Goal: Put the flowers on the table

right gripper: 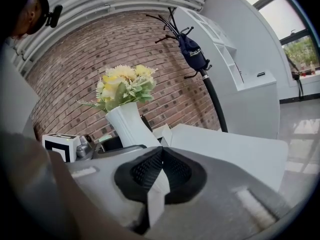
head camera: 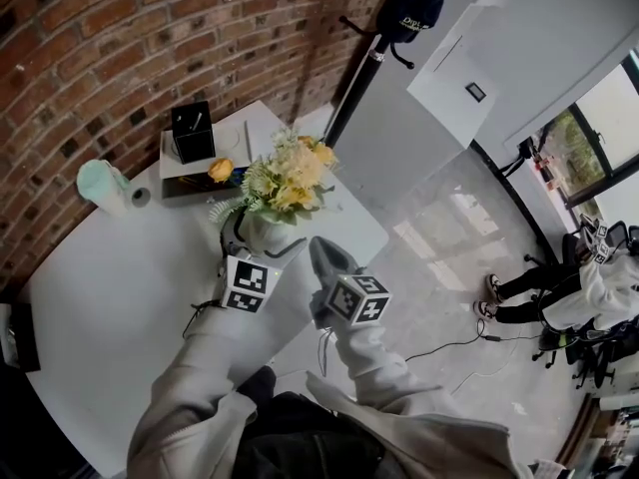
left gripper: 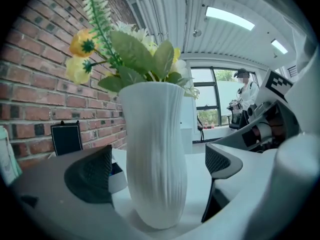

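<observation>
A white ribbed vase (left gripper: 155,159) with yellow and white flowers (left gripper: 135,54) stands upright on the white table (head camera: 120,287). My left gripper (left gripper: 157,166) is open around the vase, and a gap shows between each dark pad and the vase's sides. In the head view the vase (head camera: 262,233) and flowers (head camera: 285,183) sit near the table's right edge, with the left gripper (head camera: 265,245) straddling the vase. My right gripper (head camera: 327,257) hovers just right of the vase, shut and holding nothing. The right gripper view shows its pads pressed together (right gripper: 161,169), with the vase (right gripper: 129,126) to the left beyond them.
A black box (head camera: 192,131) on a white tray and an orange object (head camera: 221,170) sit behind the vase by the brick wall. A mint cup (head camera: 103,186) stands at the far left. A coat stand (head camera: 369,58) rises beyond the table corner. A person (head camera: 599,287) sits at the far right.
</observation>
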